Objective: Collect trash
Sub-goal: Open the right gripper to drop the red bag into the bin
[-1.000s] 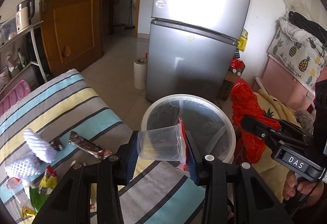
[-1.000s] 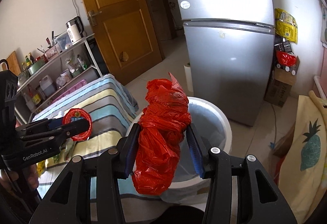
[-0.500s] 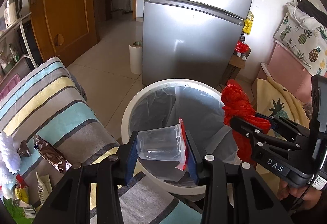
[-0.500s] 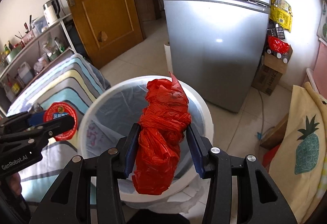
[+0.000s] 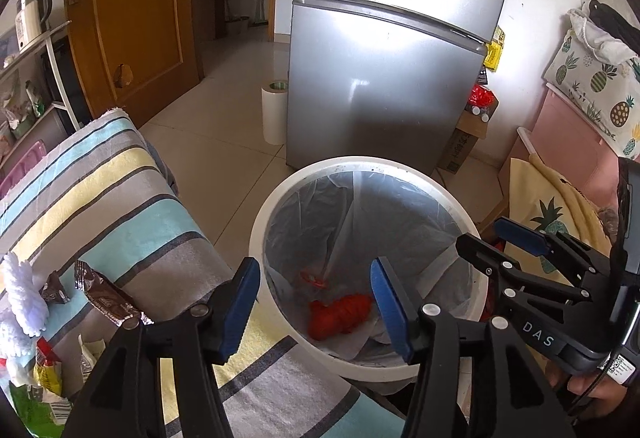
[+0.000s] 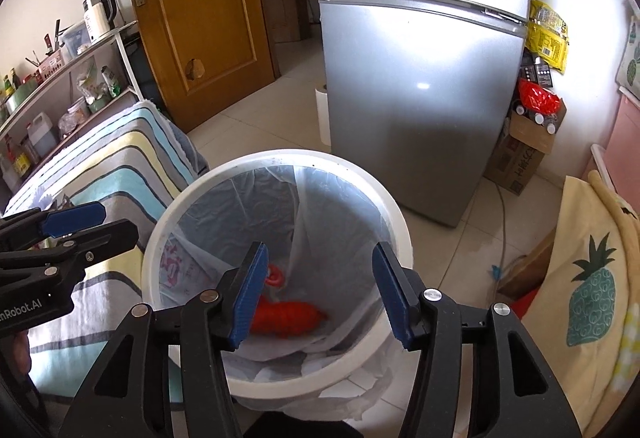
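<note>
Currently, left gripper and right gripper, fingers spread empty, are hovering over the bin holding red bag; wrappers risking being overlooked on the bed.

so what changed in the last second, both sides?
Both let go over the bin. The left hand-held gripper opened and its clear cup is gone from the jaws; only the cup's red lid shows inside. The right hand-held gripper opened and the red bag now lies at the bottom of the bin. The wrappers on the striped cloth stayed put.
</note>
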A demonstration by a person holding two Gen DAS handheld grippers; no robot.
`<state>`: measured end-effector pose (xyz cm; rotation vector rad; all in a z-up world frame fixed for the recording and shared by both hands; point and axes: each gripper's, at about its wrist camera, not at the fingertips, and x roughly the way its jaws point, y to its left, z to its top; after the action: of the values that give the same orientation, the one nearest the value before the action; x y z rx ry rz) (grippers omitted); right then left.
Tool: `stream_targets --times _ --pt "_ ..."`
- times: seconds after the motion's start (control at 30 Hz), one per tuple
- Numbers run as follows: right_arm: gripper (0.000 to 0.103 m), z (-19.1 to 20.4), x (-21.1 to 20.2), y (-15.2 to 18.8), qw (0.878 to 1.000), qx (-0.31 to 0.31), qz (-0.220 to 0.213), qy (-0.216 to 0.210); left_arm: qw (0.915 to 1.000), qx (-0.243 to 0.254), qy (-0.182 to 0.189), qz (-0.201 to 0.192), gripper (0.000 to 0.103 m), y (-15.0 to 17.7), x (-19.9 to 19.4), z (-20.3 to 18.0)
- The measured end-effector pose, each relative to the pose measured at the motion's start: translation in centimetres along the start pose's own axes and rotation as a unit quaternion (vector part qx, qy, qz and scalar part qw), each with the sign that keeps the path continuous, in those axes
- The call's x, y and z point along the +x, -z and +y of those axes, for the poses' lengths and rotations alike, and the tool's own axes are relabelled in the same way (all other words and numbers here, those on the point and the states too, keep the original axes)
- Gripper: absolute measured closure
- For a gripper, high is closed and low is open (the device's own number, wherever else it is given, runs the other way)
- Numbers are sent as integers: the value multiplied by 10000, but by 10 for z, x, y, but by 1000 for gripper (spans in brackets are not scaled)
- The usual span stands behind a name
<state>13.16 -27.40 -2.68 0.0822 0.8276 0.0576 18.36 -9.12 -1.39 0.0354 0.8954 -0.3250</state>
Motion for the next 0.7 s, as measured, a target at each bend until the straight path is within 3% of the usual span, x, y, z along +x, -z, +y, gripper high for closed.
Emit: stream_targets --times 0.43,0.57,0.7 --pt "44 41 -49 -2 9969 -142 -538 -557 9971 -363 -333 -579 44 22 -77 41" --pt "44 61 -56 1 9948 -269 -583 -786 9930 -544 -693 -791 41 36 -105 59" --pt "44 85 -58 8 9920 -436 -553 -1043 9904 -781 -791 -820 40 53 -126 83"
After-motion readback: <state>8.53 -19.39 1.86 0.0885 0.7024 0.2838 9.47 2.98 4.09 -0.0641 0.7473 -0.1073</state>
